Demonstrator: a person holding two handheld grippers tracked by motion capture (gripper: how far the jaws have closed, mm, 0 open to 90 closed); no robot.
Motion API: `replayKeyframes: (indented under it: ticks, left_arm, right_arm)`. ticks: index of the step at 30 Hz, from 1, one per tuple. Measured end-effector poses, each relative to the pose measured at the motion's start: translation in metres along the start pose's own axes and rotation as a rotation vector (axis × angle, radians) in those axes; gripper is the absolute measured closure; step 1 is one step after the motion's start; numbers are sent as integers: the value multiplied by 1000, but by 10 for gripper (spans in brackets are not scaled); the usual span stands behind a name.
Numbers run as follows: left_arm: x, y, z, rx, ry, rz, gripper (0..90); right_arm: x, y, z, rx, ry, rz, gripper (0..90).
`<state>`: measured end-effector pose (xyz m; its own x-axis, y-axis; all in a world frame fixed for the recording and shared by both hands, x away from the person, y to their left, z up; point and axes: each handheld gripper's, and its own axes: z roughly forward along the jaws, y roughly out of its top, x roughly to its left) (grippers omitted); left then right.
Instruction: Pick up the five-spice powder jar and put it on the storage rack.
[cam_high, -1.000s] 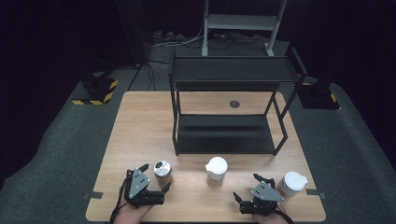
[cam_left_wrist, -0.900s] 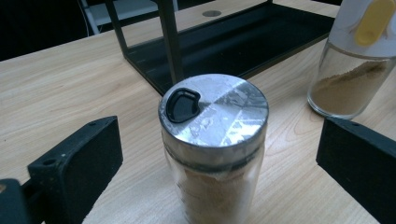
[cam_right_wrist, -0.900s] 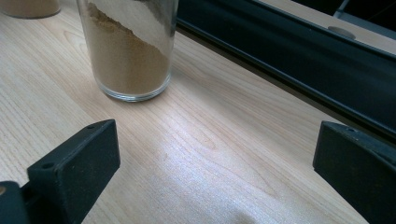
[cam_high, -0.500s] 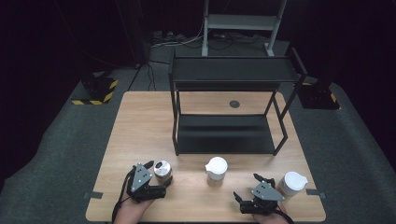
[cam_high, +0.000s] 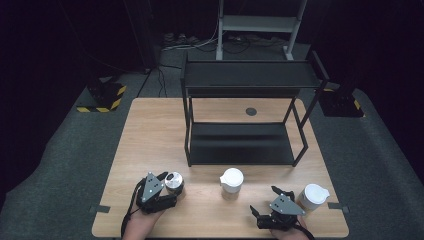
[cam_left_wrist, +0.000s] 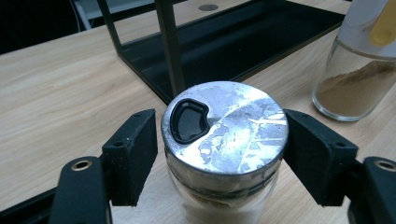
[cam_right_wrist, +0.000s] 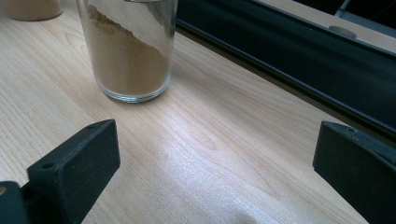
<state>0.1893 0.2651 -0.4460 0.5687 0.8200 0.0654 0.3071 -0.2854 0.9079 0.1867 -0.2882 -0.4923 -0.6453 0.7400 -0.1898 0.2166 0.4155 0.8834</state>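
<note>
A small glass jar (cam_left_wrist: 224, 130) with a scuffed silver lid and a black pour hole stands between my left gripper's (cam_left_wrist: 222, 163) jaws. The jaws have just been closing, and both pads now touch its sides. In the high view this jar (cam_high: 174, 180) and the left gripper (cam_high: 171, 187) are at the table's front left. My right gripper (cam_high: 263, 201) rests near the front edge, open and wide, with only bare wood between its pads (cam_right_wrist: 77, 163). A white-lidded jar (cam_high: 231, 180) of brown powder (cam_right_wrist: 130, 56) stands ahead of it, to the left.
A black two-tier rack (cam_high: 250, 75) fills the middle of the wooden table (cam_high: 150, 130), its lower shelf (cam_left_wrist: 261, 42) just behind the jars. A third white-lidded jar (cam_high: 312, 196) stands at the front right, beside my right gripper.
My left gripper's jaws have closed in from wide open onto the silver-lidded jar, and the gripper has edged slightly towards it. The right gripper has stayed still.
</note>
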Motion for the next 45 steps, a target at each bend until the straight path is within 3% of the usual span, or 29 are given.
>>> replayKeyframes:
  ticks: [3, 6, 23, 33, 45]
  left_arm:
    - [0, 0, 1, 2, -5, 7, 329]
    - [5, 0, 0, -5, -17, -36, 346]
    - [0, 4, -1, -23, 2, -26, 349]
    - [-4, 25, 1, -57, -3, -21, 349]
    - [-10, 52, 16, -72, 0, -16, 349]
  right_arm:
    - [0, 0, 0, -1, 1, -2, 0]
    - [0, 0, 0, -1, 1, 0, 0]
    - [-1, 0, 0, -1, 4, 0, 0]
    - [0, 0, 0, -1, 5, -7, 0]
    - [0, 0, 0, -1, 6, -10, 0]
